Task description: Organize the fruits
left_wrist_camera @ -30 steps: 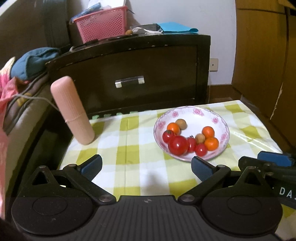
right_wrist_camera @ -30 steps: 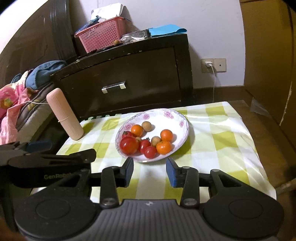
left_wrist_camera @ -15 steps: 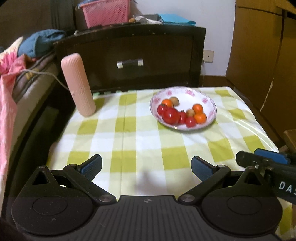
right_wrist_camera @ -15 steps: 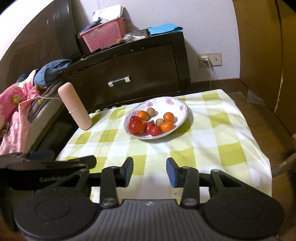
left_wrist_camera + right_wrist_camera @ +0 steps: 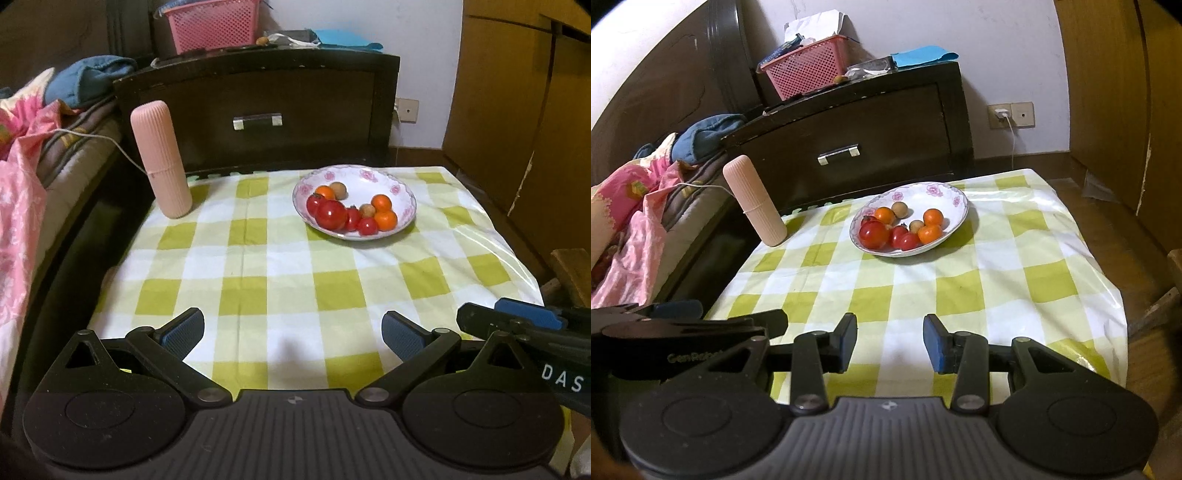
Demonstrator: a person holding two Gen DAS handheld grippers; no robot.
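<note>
At the far left, pink bedding (image 5: 18, 206) spills over the edge of a bed, with a blue cloth (image 5: 86, 79) bundled behind it. Just beside the bed, a ribbed pink cylinder (image 5: 162, 158) stands on the back left corner of the green-and-white checked tablecloth (image 5: 258, 273), leaning a little, a thin white cord (image 5: 110, 142) running from it toward the bed.

Low in the left wrist view, the left gripper (image 5: 291, 334) hangs over the near edge of the cloth with its blue pads wide apart and nothing between them. Behind the table stands a dark nightstand (image 5: 258, 110) with one drawer, and on top of it a pink basket (image 5: 212, 22) and some blue paper (image 5: 923, 55).

Right of centre on the cloth sits the floral plate (image 5: 402, 194) holding the fruits (image 5: 351, 210) (red tomatoes toward the front, small orange ones and two brown round ones behind and to the right). All of them lie inside the plate, well apart from both grippers.

In the right wrist view, the right gripper (image 5: 890, 343) hovers over the near edge too, its jaws set narrower yet parted, with only bare cloth showing in the gap. Farther right, a wall socket (image 5: 1010, 114) holds a white plug, and brown wooden panels (image 5: 1126, 110) close off the edge.
</note>
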